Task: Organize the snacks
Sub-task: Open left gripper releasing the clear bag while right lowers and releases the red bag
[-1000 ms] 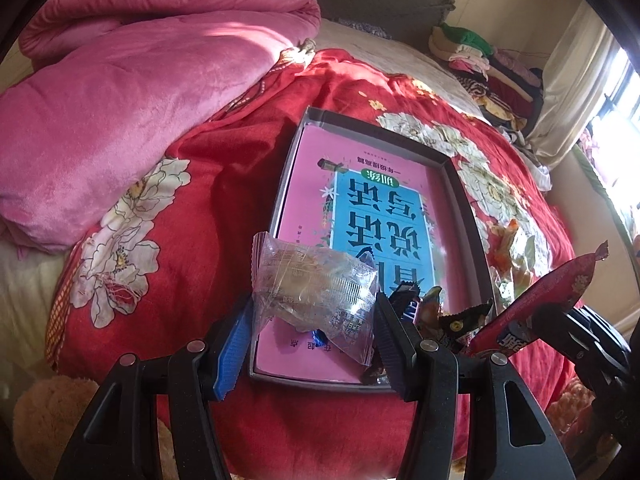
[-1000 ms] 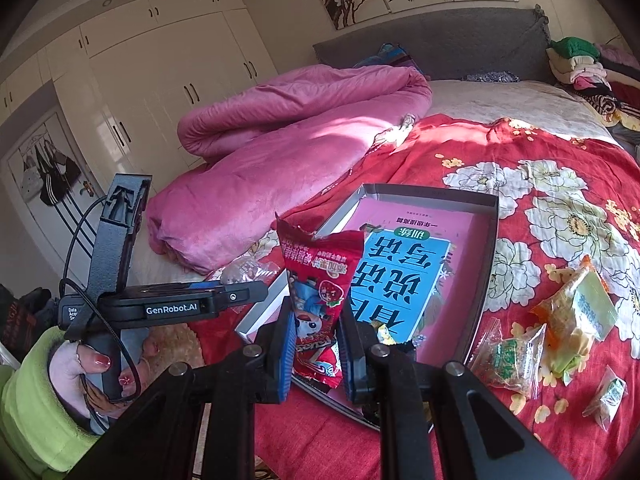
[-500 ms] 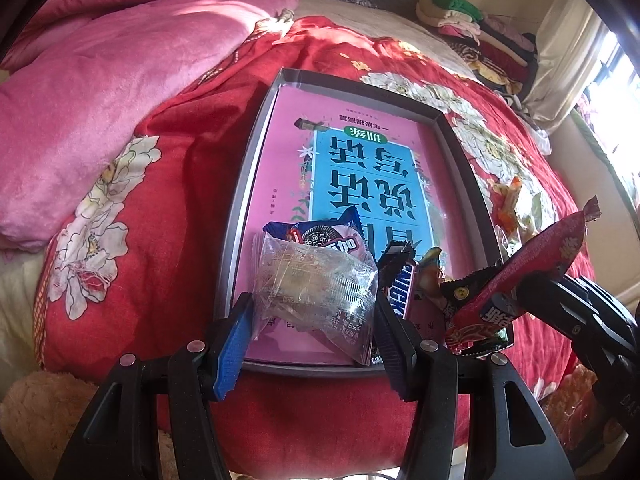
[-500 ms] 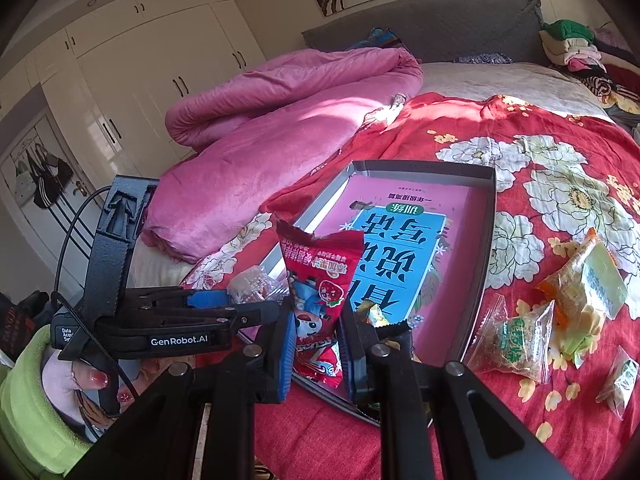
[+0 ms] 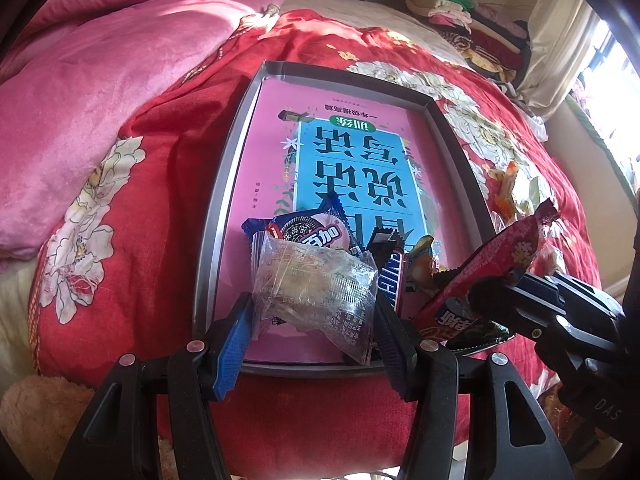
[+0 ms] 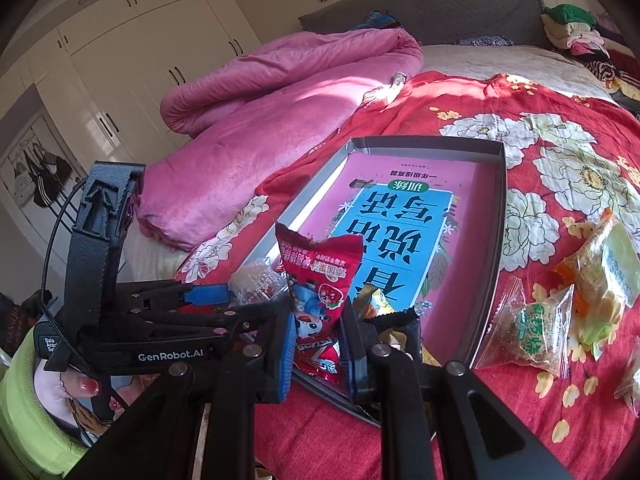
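Observation:
A grey tray point(image 5: 224, 184) with a pink and blue book in it lies on the red floral bedspread; it also shows in the right wrist view point(image 6: 498, 216). My left gripper point(image 5: 314, 312) is shut on a clear-wrapped pastry point(image 5: 312, 280) over the tray's near end. My right gripper point(image 6: 318, 328) is shut on a red snack packet point(image 6: 320, 280), which also shows in the left wrist view point(image 5: 492, 272), over the tray's near right corner. An Oreo packet point(image 5: 316, 232), a Snickers bar point(image 5: 390, 280) and small candies lie in the tray's near end.
A pink quilt point(image 5: 100, 60) is piled to the left of the tray. Loose snack bags point(image 6: 532, 328) lie on the bedspread right of the tray. Folded clothes point(image 5: 460, 12) sit at the far side. White wardrobes point(image 6: 140, 60) stand beyond the bed.
Both grippers have moved forward and lower over the tray's near end with their snacks held. The Oreo packet and Snickers bar have come into view behind the pastry.

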Motion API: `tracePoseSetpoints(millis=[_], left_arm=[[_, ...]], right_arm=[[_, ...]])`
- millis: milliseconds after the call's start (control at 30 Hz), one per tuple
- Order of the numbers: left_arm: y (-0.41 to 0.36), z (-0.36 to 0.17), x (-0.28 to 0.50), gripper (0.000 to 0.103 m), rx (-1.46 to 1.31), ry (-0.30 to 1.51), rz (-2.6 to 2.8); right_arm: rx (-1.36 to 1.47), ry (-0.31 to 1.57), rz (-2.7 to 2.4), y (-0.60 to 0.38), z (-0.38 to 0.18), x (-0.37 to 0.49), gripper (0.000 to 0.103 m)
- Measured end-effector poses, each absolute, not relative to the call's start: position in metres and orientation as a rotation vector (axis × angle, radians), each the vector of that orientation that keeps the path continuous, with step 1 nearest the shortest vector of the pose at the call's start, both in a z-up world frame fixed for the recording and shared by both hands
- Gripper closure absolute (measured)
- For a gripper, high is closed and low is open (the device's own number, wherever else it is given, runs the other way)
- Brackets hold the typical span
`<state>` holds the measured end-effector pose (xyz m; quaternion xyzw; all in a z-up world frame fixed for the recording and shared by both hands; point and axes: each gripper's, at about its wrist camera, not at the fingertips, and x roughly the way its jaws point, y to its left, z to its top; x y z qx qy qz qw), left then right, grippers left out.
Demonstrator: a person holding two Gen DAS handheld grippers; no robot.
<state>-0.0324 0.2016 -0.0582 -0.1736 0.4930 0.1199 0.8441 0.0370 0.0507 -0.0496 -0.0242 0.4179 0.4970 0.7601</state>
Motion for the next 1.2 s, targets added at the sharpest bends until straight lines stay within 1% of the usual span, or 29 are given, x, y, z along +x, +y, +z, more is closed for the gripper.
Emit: tracePoseSetpoints(millis=[400, 467, 600, 633, 833, 1200], left_arm=[[0.199, -0.062, -0.027, 0.043, -0.368, 1.042, 0.236], [0.199, -0.062, -0.026, 0.043, -0.373, 1.037, 0.228], [0.198, -0.063, -0.024, 0.042, -0.379, 1.035, 0.218], [0.198, -0.063, -0.024, 0.042, -0.378, 1.034, 0.216], [0.197, -0.063, -0.023, 0.041, -0.376, 1.032, 0.216], [0.197, -0.063, -0.022, 0.037, -0.360, 1.033, 0.227]], right_arm=[[-0.051, 0.949, 1.087, 0.055, -0.062, 0.038, 0.082], [-0.041, 0.957, 1.084, 0.054, -0.063, 0.040, 0.080], [-0.034, 0.962, 1.079, 0.053, -0.063, 0.041, 0.070], [-0.033, 0.962, 1.079, 0.052, -0.063, 0.041, 0.069], [-0.029, 0.956, 1.072, 0.049, -0.059, 0.041, 0.065], [-0.012, 0.931, 1.053, 0.038, -0.050, 0.041, 0.063]])
